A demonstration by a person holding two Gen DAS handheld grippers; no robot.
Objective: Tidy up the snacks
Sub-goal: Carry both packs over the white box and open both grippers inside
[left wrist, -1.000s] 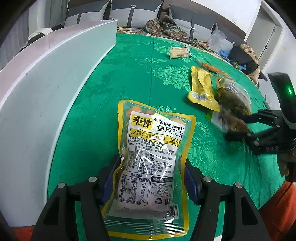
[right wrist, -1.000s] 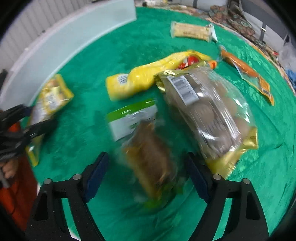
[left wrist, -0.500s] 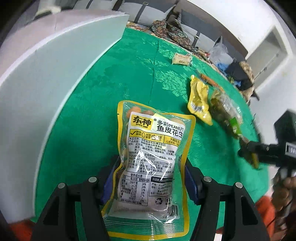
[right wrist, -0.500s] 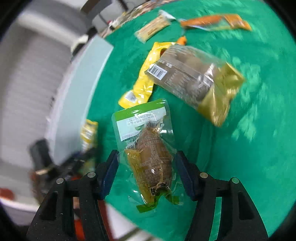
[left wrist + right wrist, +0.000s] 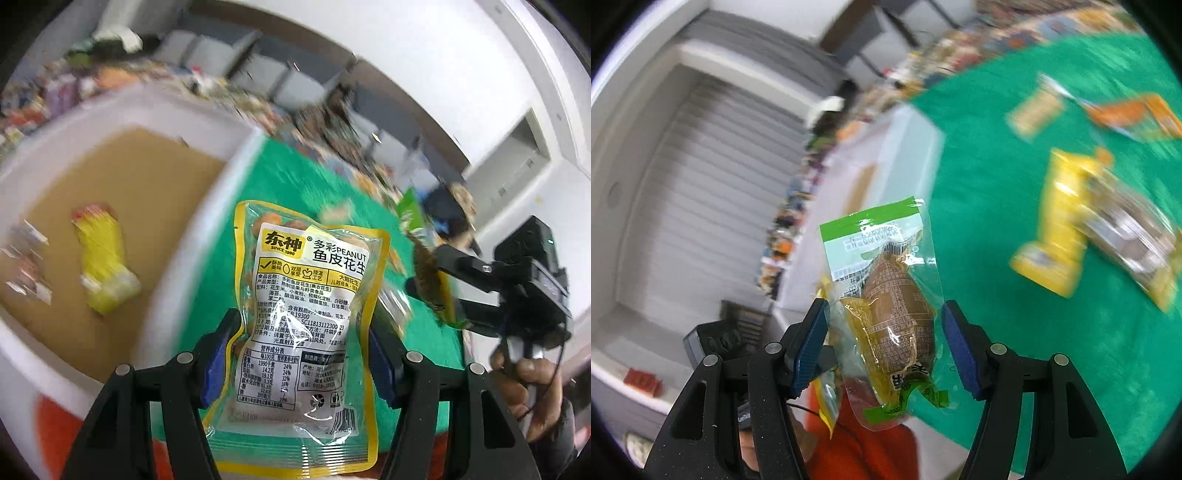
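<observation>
Transfer step: the left claw (image 5: pixel 306 354) grips the peanut pouch (image 5: pixel 306 325); the right claw (image 5: pixel 882 347) grips the green-topped packet (image 5: pixel 886 306). Next move, probably: position each over the white box (image 5: pixel 122 369) and release.

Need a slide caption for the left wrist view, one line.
Left gripper holds a peanut snack pack beside a white box containing a yellow packet.

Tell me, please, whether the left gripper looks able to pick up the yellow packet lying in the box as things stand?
Probably not yet. The left gripper is shut on the peanut bag, so its fingers are occupied. The yellow packet lies uncovered on the box's cardboard floor, so the way looks free once the bag is released.
</observation>
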